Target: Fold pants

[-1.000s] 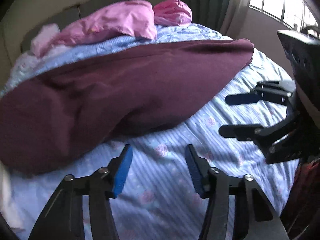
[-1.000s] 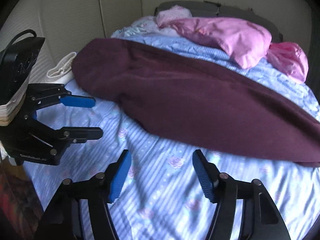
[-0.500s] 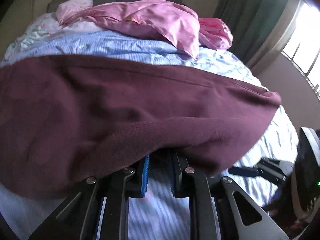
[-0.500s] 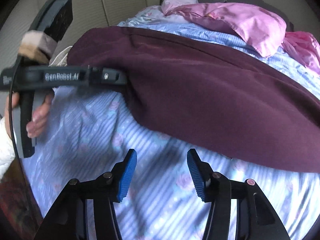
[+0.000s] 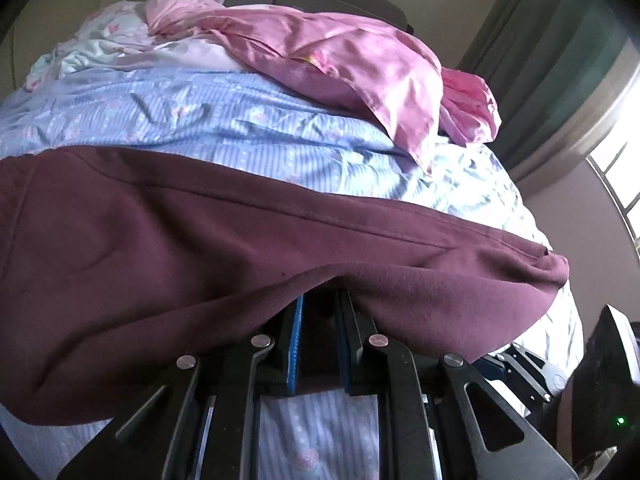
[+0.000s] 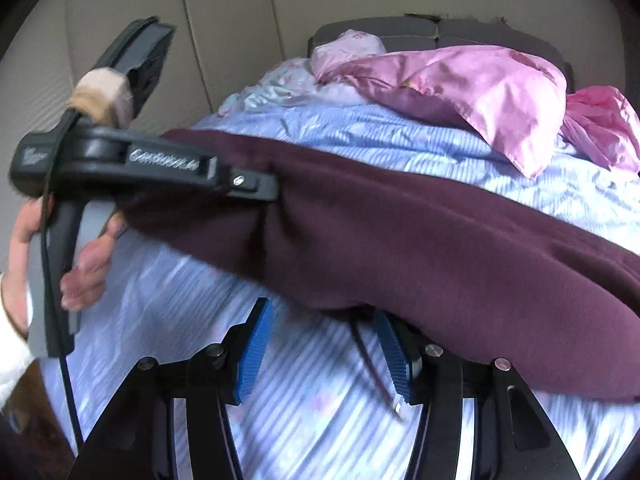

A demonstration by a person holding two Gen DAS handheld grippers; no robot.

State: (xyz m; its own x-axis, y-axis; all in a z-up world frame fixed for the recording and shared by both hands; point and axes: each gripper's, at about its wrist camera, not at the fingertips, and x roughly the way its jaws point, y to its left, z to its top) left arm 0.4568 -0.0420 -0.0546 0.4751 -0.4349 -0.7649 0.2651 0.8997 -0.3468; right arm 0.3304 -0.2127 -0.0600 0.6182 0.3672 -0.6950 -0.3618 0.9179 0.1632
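Maroon sweatpants (image 5: 200, 248), one pair, are lying on the bed (image 5: 248, 128) ahead of both grippers; the left gripper (image 5: 318, 344) is clenching their near edge, the right gripper (image 6: 324, 354) is gaping, fabric draping its right finger.

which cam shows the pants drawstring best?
Right wrist. The drawstring hangs from the maroon pants edge, lying on the blue sheet between the open right gripper fingers. The left wrist view shows only pants fabric, no drawstring.

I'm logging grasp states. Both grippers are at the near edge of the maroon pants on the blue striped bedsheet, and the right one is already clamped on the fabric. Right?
Not quite. In the right wrist view, the right gripper is open at the pants edge, clamping nothing. The rest holds.
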